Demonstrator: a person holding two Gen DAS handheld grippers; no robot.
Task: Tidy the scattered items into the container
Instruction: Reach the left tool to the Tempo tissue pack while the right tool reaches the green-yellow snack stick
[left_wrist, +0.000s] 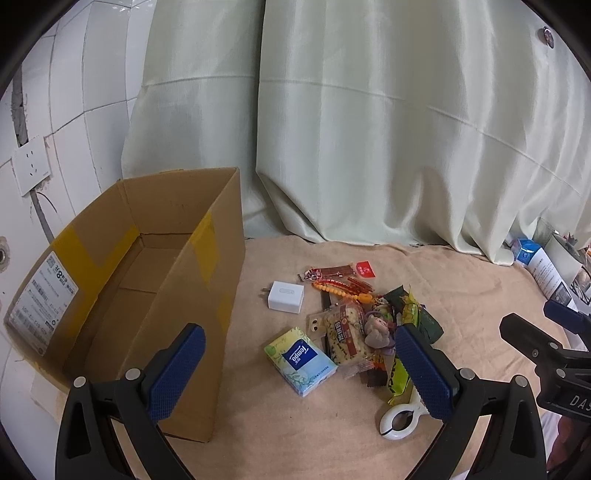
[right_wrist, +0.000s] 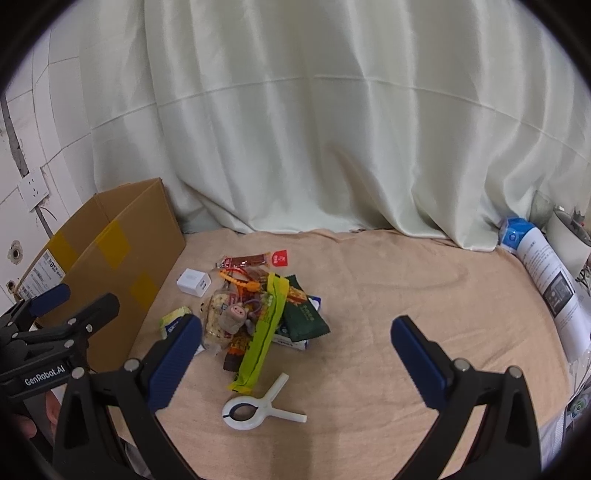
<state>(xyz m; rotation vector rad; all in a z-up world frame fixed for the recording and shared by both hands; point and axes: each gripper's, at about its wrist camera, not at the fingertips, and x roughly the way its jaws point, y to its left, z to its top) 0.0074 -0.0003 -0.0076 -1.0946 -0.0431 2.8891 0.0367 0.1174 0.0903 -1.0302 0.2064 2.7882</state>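
Both grippers, left (left_wrist: 299, 369) and right (right_wrist: 295, 360), hover with jaws wide apart, holding nothing. The box (left_wrist: 155, 295) stands open at the left on a beige cloth (right_wrist: 406, 295); its near floor is hidden by its wall. The pile (right_wrist: 258, 310) lies right of it: snack packets overlap, so lower ones are mostly covered. The charger (left_wrist: 286, 296), tissues (left_wrist: 301, 360) and clip (right_wrist: 255, 406) lie separate; the left gripper's finger hides part of the clip.
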